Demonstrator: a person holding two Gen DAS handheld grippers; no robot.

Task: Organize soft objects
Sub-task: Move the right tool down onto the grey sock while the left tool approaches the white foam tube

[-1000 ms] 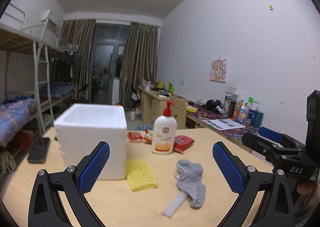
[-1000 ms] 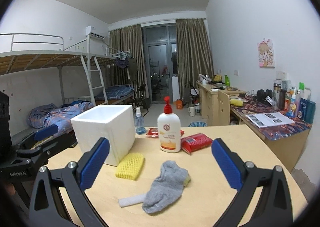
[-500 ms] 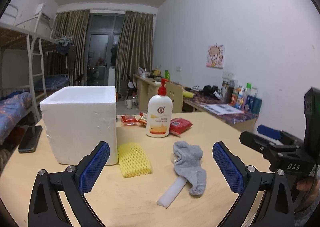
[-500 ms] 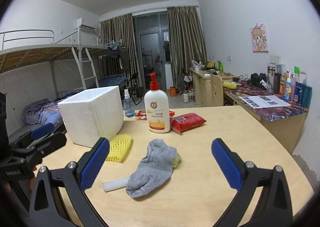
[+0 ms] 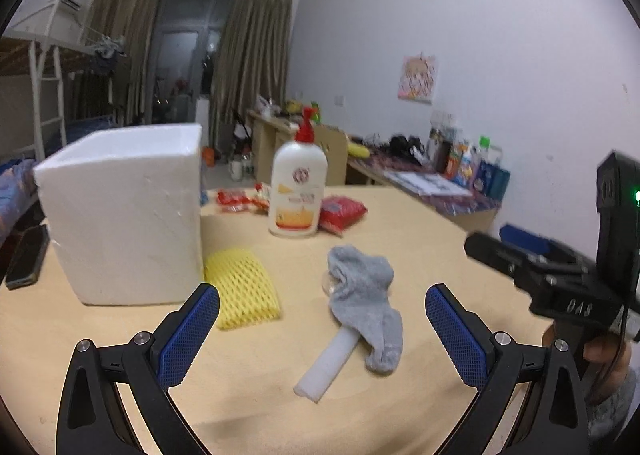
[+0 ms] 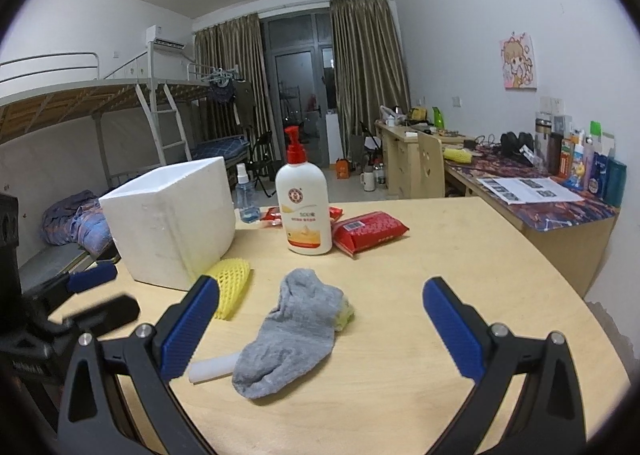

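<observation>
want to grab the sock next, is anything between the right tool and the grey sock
Nothing visible does. The right tool is open with bare table leading to the grey sock. The sock itself lies over a white foam tube, so a grab may catch both.

table (image 6: 460,275) | on it: foam box (image 6: 172,223), yellow net (image 6: 232,287), grey sock (image 6: 296,331), lotion bottle (image 6: 304,211), red packet (image 6: 370,231)
</observation>
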